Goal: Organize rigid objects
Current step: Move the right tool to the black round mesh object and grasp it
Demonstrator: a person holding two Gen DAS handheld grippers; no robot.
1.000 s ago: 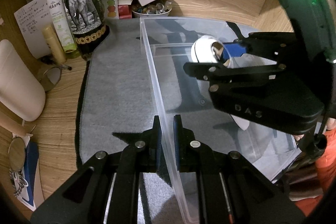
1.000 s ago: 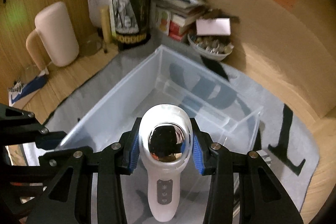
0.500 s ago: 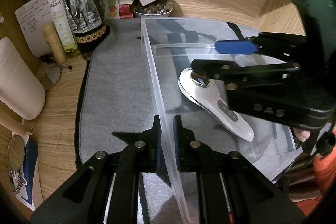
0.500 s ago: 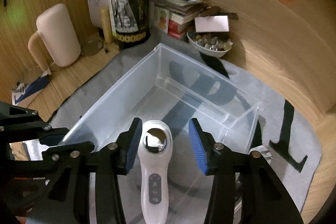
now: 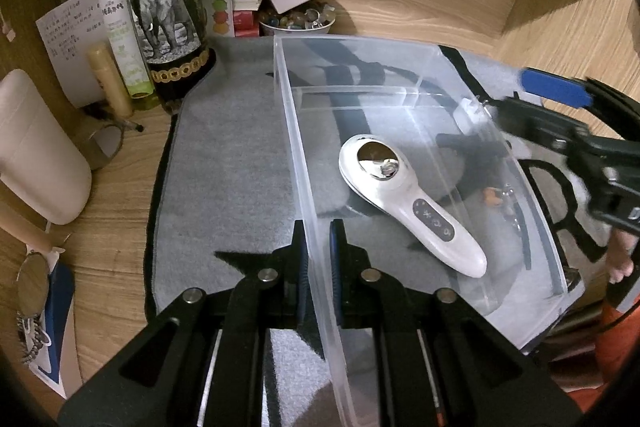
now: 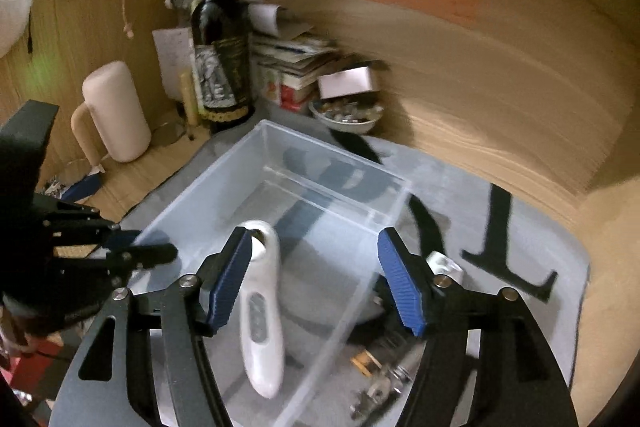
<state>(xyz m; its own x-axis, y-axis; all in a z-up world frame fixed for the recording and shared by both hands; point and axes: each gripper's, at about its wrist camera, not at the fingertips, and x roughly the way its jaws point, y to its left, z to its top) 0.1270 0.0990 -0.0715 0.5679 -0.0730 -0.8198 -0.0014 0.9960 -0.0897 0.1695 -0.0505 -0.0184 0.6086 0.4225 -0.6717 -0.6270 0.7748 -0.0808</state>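
Note:
A white handheld device (image 5: 408, 199) with a mirrored round head lies flat on the floor of the clear plastic bin (image 5: 288, 107). My left gripper (image 5: 318, 239) is shut on the bin's near side wall, one finger on each side of it. My right gripper (image 5: 520, 99) hovers over the bin's right edge, and its jaws are opening. In the right wrist view the device (image 6: 262, 307) lies below and beside the left pad of my right gripper (image 6: 314, 247), untouched, and the bin (image 6: 208, 179) spreads out ahead.
The bin stands on a grey mat (image 5: 228, 167). Behind it are a dark wine bottle (image 5: 164, 7), a green spray bottle (image 5: 120, 27), a bowl of small items (image 5: 296, 21) and stacked books. A cream cylinder (image 5: 36, 155) stands left. Small metal pieces (image 6: 384, 379) lie right of the bin.
My right gripper let go of the white device, which now rests on the bin floor. The gripper widened and drew back to the right and upward. My left gripper kept still.

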